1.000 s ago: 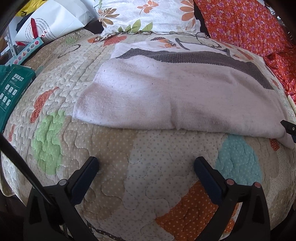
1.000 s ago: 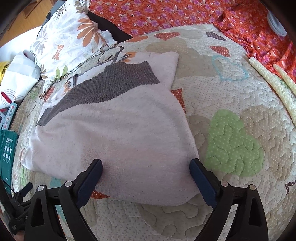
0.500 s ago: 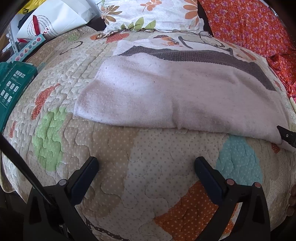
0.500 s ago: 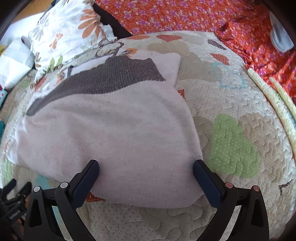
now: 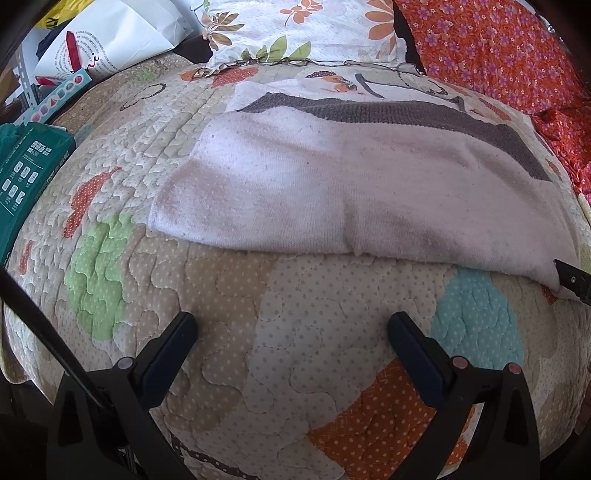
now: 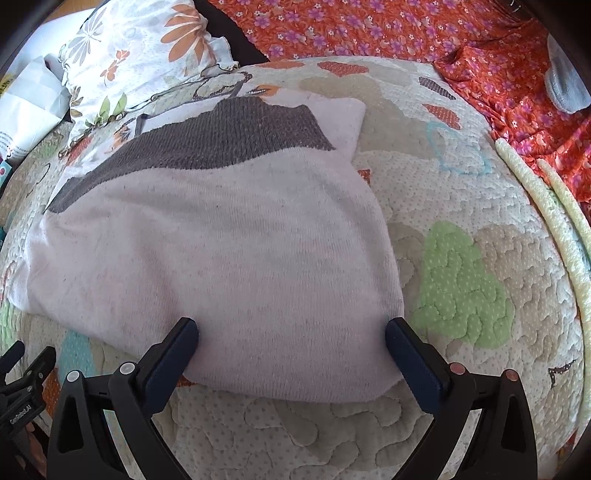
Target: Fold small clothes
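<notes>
**Garment lies doubled on the bed, both claws open, another fold looks due**

I have both claws over the quilted bed (image 5: 280,295), and neither has hold of anything. My left claw (image 5: 291,325) is spread wide above bare quilt, short of the garment's near edge, with its fingers well apart and nothing between them. My right claw (image 6: 291,332) is equally wide open, with the near right corner of the cloth lying in the gap between its fingers; I cannot tell whether the tips press on the fabric or just hover over it.

The pale pink knitted garment (image 6: 221,236) with a grey band (image 6: 207,140) across its far part lies flat near the middle of the bed, closer to the pillow end. Its near edge looks thick and rounded, and a second pale layer peeks out beyond the grey band at the far right corner, so I judge that at least one fold has been made. What is left, as I read it, is another fold to bring it to a smaller packet, then perhaps some smoothing. I see no other small clothes waiting on the quilt.

A floral pillow (image 5: 295,29) sits at the far edge and an orange flowered cloth (image 6: 406,33) along the far right side.
</notes>
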The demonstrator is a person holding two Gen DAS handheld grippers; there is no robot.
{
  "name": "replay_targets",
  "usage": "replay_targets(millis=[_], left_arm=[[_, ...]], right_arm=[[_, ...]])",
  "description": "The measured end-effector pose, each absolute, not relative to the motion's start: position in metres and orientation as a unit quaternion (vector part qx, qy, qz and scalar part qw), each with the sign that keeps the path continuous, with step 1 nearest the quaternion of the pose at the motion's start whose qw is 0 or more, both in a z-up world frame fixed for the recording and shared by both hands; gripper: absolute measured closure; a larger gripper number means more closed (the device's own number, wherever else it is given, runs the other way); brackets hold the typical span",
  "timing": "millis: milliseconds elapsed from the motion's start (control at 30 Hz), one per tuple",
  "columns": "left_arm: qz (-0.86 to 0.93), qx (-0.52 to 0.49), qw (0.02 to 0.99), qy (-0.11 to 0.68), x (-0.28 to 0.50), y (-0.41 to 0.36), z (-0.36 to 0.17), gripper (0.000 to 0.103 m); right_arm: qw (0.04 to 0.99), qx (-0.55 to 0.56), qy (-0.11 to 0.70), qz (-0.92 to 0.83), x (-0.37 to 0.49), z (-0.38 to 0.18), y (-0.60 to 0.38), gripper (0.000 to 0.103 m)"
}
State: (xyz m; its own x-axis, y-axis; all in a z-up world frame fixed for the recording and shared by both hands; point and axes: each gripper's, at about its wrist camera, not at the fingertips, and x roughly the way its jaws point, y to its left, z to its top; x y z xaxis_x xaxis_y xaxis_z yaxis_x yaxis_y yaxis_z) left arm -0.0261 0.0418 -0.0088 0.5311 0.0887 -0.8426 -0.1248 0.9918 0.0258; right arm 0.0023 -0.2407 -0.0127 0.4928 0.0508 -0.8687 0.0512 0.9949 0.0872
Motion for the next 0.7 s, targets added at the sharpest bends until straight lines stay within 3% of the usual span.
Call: replay_targets(millis=[700], left_arm=[[0.042, -0.012, 0.868, 0.494, -0.035, 0.042, -0.008, 0.0]], right_arm=[[0.866, 0.039, 0.499, 0.008, -0.014, -0.011, -0.235, 0.0]])
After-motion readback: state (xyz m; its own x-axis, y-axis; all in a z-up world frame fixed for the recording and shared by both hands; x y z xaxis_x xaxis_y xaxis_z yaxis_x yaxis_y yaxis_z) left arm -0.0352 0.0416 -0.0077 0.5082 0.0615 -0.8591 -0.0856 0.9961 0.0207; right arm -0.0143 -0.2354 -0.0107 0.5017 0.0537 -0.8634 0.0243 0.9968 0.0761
